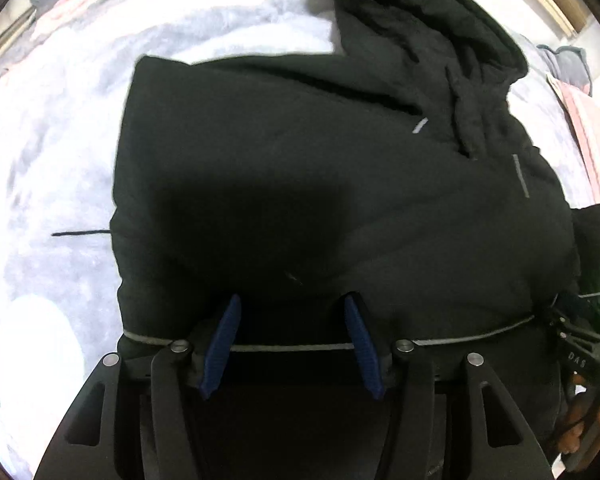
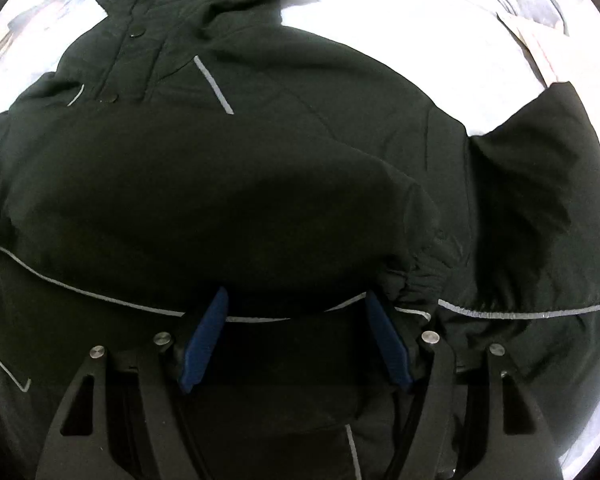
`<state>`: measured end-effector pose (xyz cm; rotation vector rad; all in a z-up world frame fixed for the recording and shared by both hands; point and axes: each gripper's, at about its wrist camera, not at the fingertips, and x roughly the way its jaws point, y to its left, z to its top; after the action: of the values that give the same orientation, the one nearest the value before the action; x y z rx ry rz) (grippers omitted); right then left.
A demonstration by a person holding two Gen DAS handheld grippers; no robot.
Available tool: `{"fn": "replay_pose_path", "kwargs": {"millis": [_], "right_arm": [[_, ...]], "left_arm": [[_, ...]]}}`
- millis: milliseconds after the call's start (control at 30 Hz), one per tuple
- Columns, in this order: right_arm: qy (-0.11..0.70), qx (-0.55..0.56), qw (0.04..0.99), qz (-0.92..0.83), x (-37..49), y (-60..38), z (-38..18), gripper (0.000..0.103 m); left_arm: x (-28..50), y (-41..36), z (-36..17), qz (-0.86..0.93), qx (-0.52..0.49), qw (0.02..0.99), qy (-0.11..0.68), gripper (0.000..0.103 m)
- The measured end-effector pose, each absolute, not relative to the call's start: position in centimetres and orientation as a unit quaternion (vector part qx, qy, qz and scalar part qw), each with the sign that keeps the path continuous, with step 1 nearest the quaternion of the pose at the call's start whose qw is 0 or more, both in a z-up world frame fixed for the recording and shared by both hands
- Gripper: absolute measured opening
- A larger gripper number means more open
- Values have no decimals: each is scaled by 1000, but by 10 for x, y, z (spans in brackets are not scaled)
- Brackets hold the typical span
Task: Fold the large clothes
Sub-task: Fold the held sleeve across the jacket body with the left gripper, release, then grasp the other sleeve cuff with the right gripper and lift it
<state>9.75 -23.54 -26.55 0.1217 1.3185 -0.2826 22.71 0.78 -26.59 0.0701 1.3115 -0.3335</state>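
Down at the near edge of each view, both pairs of blue-padded jaws stand apart, with nothing pinched between them. The left gripper point(image 1: 292, 312) hangs over the lower part of a black hooded jacket point(image 1: 320, 184), its tips just above the fabric and a thin grey reflective strip point(image 1: 292, 347) running across behind the fingers. The right gripper point(image 2: 296, 304) sits likewise over the same jacket point(image 2: 220, 184), with a grey piping line point(image 2: 100, 288) curving across between and beside its pads; whether either set of pads touches the cloth cannot be told.

Out from the jaws, the left wrist view shows the jacket's folded left edge, straight against a pale grey mottled blanket point(image 1: 52, 160), with a thin black cord point(image 1: 82, 233) poking out sideways from that edge. The hood point(image 1: 440, 32) lies up and to the right. At the far right edge the person's hand point(image 1: 584, 420) shows around a dark handle, which the other view does not give.

The right wrist view alone shows the snap buttons point(image 2: 110, 98) on the placket below the hood, a gathered cuff point(image 2: 416, 276) just right of the jaws, and a sleeve point(image 2: 540, 200) spread out to the right over the white bedding point(image 2: 440, 20).
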Motion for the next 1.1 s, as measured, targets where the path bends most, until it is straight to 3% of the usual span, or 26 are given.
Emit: {"fn": "replay_pose_path", "kwargs": {"millis": [433,933,1100], "right_arm": [[552,117,814,-136,3,-257,-168,72],[474,249,793,-291,-136,-492,-109,75],[460,291,780,-309,-137,-574,-125,79]], "left_arm": [[138,-11,-203,-244,38,770,589,56],[90,-106,-168,-305,60,760,571,56],[97,-148,-163,-322,101,757,560,56]]}}
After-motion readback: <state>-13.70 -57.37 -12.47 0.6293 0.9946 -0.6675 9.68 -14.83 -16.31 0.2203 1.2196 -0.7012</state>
